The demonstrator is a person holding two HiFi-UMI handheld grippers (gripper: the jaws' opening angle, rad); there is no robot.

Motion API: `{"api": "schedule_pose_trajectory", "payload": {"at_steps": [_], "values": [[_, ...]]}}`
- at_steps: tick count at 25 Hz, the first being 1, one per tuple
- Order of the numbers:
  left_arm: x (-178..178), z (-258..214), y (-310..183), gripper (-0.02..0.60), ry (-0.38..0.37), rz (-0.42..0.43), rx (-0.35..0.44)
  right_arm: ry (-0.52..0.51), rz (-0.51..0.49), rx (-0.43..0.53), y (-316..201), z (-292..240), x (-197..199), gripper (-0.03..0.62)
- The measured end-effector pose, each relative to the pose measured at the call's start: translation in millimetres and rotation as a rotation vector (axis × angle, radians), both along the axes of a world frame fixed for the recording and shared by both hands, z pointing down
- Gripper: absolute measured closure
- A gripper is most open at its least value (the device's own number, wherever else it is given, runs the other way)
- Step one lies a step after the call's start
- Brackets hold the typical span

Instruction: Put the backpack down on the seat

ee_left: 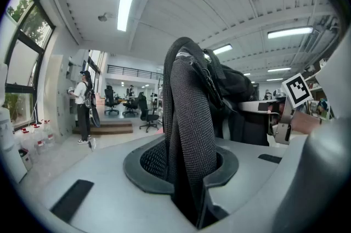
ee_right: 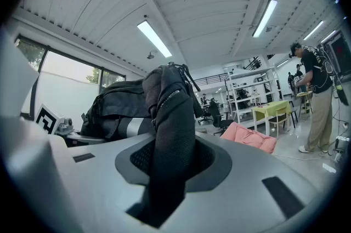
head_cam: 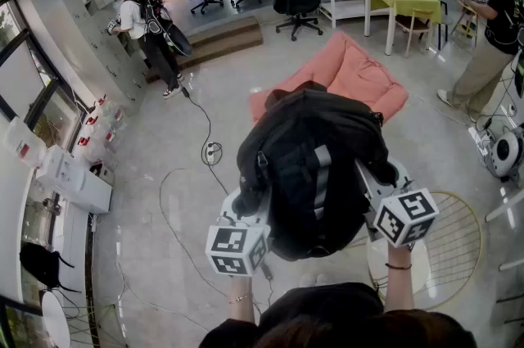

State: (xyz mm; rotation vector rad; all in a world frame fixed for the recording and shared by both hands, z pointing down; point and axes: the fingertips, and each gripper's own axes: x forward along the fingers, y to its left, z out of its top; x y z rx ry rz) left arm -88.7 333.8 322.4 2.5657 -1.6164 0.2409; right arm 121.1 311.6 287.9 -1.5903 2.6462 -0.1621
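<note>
Finding: the black backpack (head_cam: 315,166) hangs in the air between both tools, off the floor.

Left gripper (head_cam: 248,211): jaws drawn narrow and clamped on a mesh shoulder strap (ee_left: 189,133), which rises straight out of the jaw throat.

Right gripper (head_cam: 370,178): the same condition, pinched onto the second strap (ee_right: 167,133).

Relation that governs the set-down: the pink cushion seat (head_cam: 360,76) lies on the floor ahead of me, beyond the far end of the pack and a little to my right. The right gripper is therefore the nearer one. The pack's long axis runs away from me, roughly toward the seat, and its body hides the seat's near edge in the head view. In the right gripper view the seat sits lower than the pack and apart from it.

Judgement: the load must go forward, then down, before either grip is released.
</note>
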Motion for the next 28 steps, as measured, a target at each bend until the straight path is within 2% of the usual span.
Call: {"api": "schedule_pose_trajectory", "payload": {"at_steps": [15,28], "values": [[21,3,-12,0.486,-0.011,-0.024,-0.002,0.002,-0.029,0.002,-17,4,20,0.49],[16,-3,-43,0.485,-0.001,-0.071,0.01,-0.019,-0.076,0.004,-60,-5,14,0.49]]}}
